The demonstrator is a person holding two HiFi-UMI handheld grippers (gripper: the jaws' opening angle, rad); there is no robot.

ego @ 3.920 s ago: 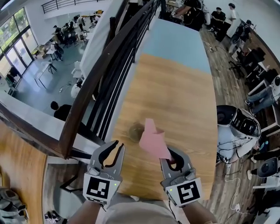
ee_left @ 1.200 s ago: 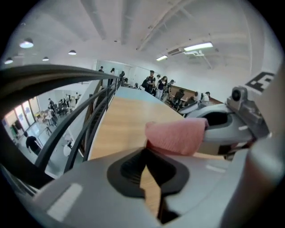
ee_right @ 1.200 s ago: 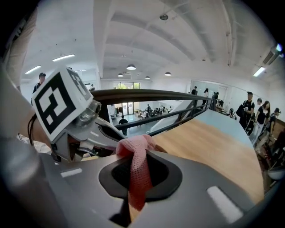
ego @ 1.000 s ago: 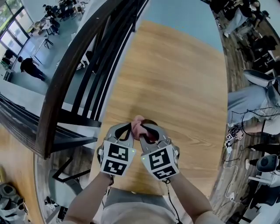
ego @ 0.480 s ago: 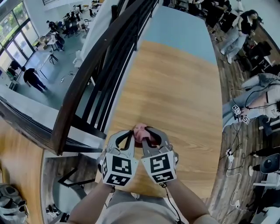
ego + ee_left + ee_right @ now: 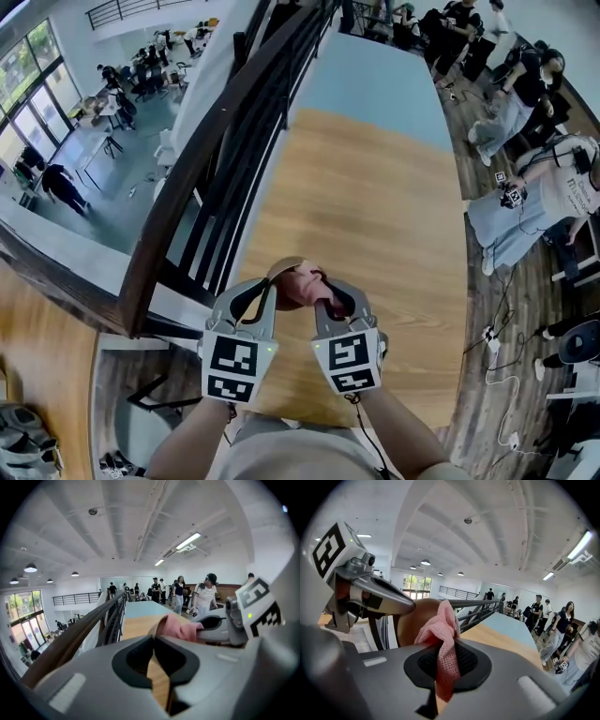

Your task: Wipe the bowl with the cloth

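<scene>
"Two hand-held grippers, how wide?"
"Left hand-held gripper [image 6: 153, 638], jaws just eased open slightly, nips the bowl [image 6: 408, 623] rim; right hand-held gripper [image 6: 442, 646] clamps the pink cloth [image 6: 443, 630], lower centre, above the desk [image 6: 375, 206]."

Bright, even indoor light from ceiling strip lamps [image 6: 189, 541] & big windows [image 6: 21, 609]; shadows soft, no harsh glare. All 3 views fisheye: lines bow at edges, black corners in both gripper views. Left gripper [image 6: 153, 639] near lens is soft-focus, bkgd sharper.
</scene>
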